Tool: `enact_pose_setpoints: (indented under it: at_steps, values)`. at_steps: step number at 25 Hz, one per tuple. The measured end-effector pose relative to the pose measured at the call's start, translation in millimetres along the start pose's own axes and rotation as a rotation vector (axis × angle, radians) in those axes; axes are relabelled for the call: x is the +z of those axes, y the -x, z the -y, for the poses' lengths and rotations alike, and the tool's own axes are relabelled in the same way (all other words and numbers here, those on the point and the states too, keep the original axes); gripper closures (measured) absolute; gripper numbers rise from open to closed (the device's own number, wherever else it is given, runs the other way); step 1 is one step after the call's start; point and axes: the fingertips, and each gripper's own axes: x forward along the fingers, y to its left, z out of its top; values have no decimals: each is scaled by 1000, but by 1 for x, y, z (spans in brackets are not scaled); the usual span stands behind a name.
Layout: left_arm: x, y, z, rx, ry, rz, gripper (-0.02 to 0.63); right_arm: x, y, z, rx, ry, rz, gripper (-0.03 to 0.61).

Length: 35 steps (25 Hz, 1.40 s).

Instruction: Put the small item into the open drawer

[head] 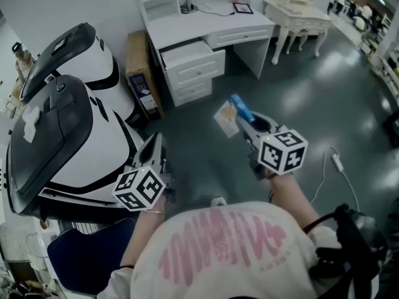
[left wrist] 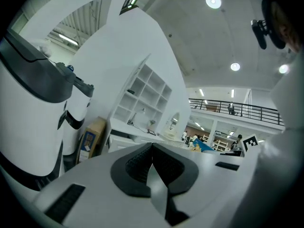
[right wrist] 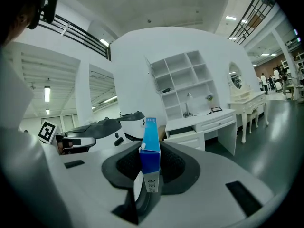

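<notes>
While the task's target stands well apart across the floor, entries run as follows.

- Desk (head: pixel 206 23): white, against the wall.
- Open drawer (head: pixel 190 56): pulled out of the desk, mouth up. Its inside looks bare, though it is too small to be sure.
- Right gripper (head: pixel 244 122): pinches the small blue box (right wrist: pixel 150 146) near its lower end.
- Left gripper (left wrist: pixel 152 151): jaws pressed together, nothing between them.
- Small blue box: aloft in the right jaws, well short of the drawer. Its long axis is upright, crossing the jaw line.

Handling note: carry it over the drawer's front rim, lower it inside, then release, probably laying the long side flat.
</notes>
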Motion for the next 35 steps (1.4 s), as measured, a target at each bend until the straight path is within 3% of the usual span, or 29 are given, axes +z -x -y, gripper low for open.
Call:
enact_pose_setpoints:
  at_steps: [8, 23, 35]
  values:
    - [13, -51, -2, 20, -5, 55, 583, 17, -45, 47, 45, 3, 3, 488]
    - [-7, -131, -58, 66, 60, -26, 584, -6, -125, 100, 19, -58, -79, 488]
    - [48, -244, -114, -3, 66, -37, 584, 41, -245, 127, 3, -32, -106, 488]
